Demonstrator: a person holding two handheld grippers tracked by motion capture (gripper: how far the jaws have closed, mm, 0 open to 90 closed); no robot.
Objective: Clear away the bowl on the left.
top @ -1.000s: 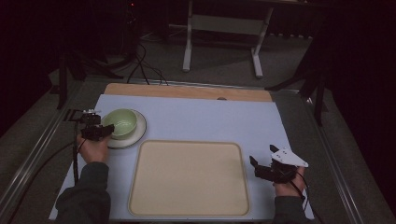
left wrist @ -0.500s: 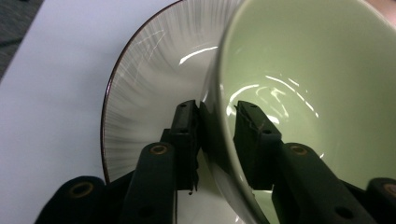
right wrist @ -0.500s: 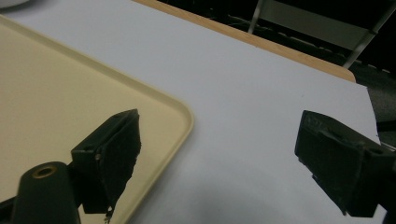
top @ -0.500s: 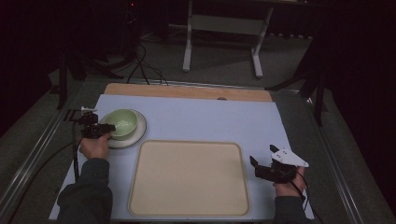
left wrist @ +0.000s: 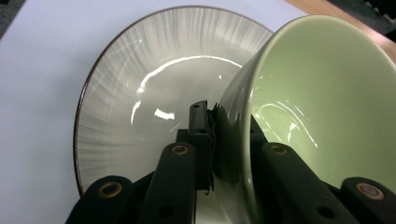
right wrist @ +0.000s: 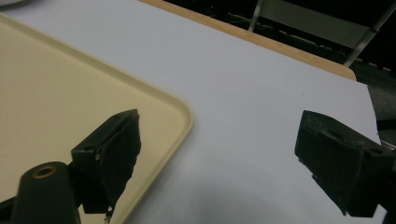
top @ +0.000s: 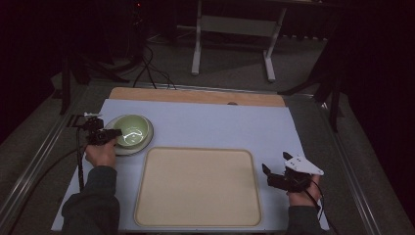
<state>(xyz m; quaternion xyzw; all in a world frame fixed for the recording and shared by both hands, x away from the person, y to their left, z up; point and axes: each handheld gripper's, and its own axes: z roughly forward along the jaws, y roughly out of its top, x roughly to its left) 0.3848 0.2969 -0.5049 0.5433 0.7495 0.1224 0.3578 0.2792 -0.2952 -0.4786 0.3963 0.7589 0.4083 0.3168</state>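
Presently, item one: my left gripper (top: 108, 135), at the left of the high view. Its jaws have just been closing, and in the left gripper view they now pinch the near wall of the green bowl (left wrist: 322, 107), one pad outside, the other inside the rim; half a second ago they stood wider around that same rim. I judge the grasp made and the lift the next step. Item two: the green bowl, sitting in the striped plate (left wrist: 140, 93) at the left of the high view, tipped slightly toward the gripper in the close view; whether it has left the plate I cannot tell. Item three: the cream tray (top: 198, 188), lower centre of the high view, bare, the likely destination in my judgement. Item four: my right gripper (top: 276, 178), lower right of the high view, just beside the tray's right edge; in the right gripper view its jaws stand wide apart, nothing between them, over the pale mat (right wrist: 261, 93).
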